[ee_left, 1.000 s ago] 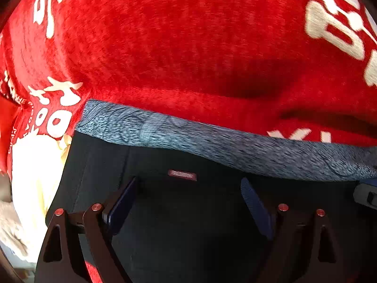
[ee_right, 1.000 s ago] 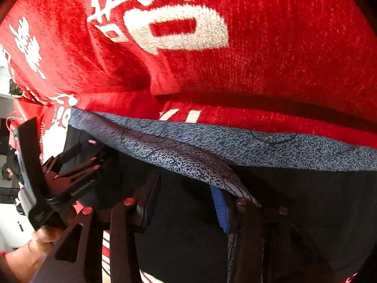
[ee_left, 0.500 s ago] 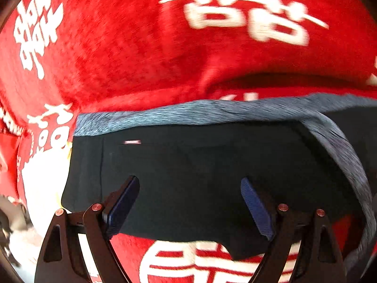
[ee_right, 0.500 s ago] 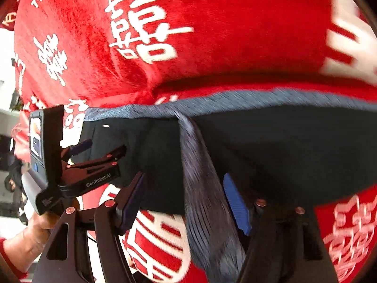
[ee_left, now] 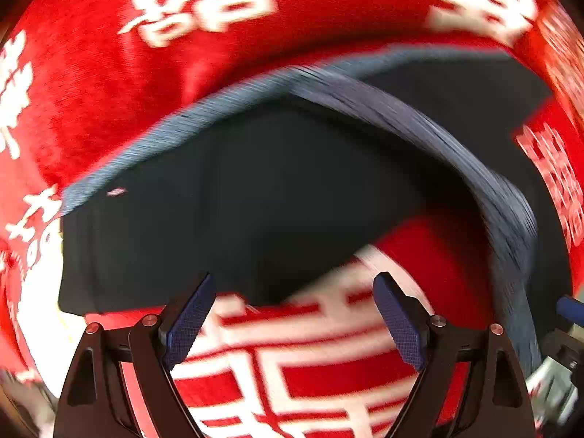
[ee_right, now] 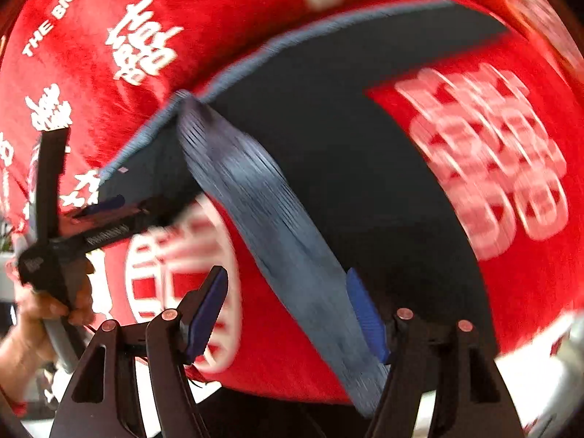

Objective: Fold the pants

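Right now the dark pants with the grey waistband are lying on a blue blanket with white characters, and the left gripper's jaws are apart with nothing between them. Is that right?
Not quite: the blanket is red, not blue, as both wrist views show. The rest holds: the dark pants with the grey waistband lie on it, and in the left wrist view the left gripper stands open with nothing between its jaws.

Looks like a home setting, probably a bed or sofa: you're working over a plush red blanket [ee_left: 109,84] printed with white double-happiness characters and some English lettering, dark pants [ee_left: 292,189] lying on it. Pale background clutter at the right wrist view's left edge is too blurred to tell. Nothing else identifies the room.
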`<state>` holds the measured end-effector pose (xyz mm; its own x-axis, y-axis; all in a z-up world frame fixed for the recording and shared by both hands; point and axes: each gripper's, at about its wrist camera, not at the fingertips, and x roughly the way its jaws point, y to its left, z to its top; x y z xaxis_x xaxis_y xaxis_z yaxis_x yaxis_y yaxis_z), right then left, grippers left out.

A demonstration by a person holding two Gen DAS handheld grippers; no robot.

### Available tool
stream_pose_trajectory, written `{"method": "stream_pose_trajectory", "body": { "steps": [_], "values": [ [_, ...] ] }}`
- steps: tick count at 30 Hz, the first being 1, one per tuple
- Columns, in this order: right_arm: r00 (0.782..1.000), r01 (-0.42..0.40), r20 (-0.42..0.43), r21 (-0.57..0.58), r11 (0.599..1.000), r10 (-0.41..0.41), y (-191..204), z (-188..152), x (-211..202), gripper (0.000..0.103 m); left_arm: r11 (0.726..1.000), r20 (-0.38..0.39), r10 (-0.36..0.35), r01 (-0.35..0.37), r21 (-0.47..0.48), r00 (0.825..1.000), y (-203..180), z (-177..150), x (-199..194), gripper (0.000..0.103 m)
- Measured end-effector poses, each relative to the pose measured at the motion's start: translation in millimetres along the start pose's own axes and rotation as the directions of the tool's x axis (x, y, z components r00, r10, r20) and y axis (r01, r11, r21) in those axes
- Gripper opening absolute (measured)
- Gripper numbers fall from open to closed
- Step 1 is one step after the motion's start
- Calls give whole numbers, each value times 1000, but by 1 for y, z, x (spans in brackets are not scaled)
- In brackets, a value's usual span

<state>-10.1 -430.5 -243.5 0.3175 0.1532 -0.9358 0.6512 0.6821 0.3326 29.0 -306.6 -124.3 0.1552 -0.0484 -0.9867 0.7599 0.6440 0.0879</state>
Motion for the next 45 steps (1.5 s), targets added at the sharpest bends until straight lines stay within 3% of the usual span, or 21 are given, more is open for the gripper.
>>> {"method": "stream_pose_trajectory", "body": {
  "steps": [3, 8, 15, 19, 22, 25, 32, 34, 38, 40, 41, 44, 45],
  "values": [
    [997, 74, -38, 63, 995, -72, -26, -38, 1, 71, 996, -24, -42, 44, 74, 999, -31, -21, 2, 89],
    [986, 164, -54, 79, 983, -160, -47, -69, 1, 71, 987, -43, -69, 74, 143, 997, -70, -38, -1, 89],
    [990, 140, -37, 104, 985, -137, -68, -82, -5, 71, 981, -38, -87, 92, 171, 996, -104, -40, -12, 89],
    [1000, -5, -10, 192, 981, 7, -94, -94, -6, 71, 978, -46, -133, 139, 157, 990, -125, -36, -14, 89],
    [992, -122, -2, 272, 955, 127, -117, -108, 2, 71, 974, -68, -180, 188, 128, 981, -134, -33, -5, 89],
    [981, -183, 1, 315, 931, 192, -130, -117, 11, 71, 971, -71, -204, 211, 116, 976, -147, -30, 2, 89],
    [920, -390, 106, 317, 865, 376, -116, -113, 15, 64, 964, -85, -220, 230, 135, 972, -177, -26, 11, 89],
    [909, -416, 117, 301, 858, 400, -107, -109, 19, 59, 963, -85, -221, 231, 141, 972, -186, -27, 15, 89],
    [892, -452, 132, 302, 839, 433, -96, -103, 27, 36, 961, -76, -241, 249, 122, 968, -186, -27, 21, 89],
    [902, -430, 112, 319, 844, 417, -93, -101, 31, 25, 953, -63, -272, 278, 118, 960, -190, -25, 23, 88],
    [908, -417, 98, 334, 846, 408, -93, -99, 34, 7, 950, -56, -287, 291, 116, 956, -191, -24, 22, 88],
    [908, -416, 108, 357, 836, 406, -99, -94, 27, 3, 942, -38, -304, 306, 134, 952, -184, -15, 15, 52],
    [906, -422, 118, 341, 840, 407, -98, -89, 18, 3, 937, -40, -320, 323, 137, 946, -185, -7, 15, 33]
  ]
}}
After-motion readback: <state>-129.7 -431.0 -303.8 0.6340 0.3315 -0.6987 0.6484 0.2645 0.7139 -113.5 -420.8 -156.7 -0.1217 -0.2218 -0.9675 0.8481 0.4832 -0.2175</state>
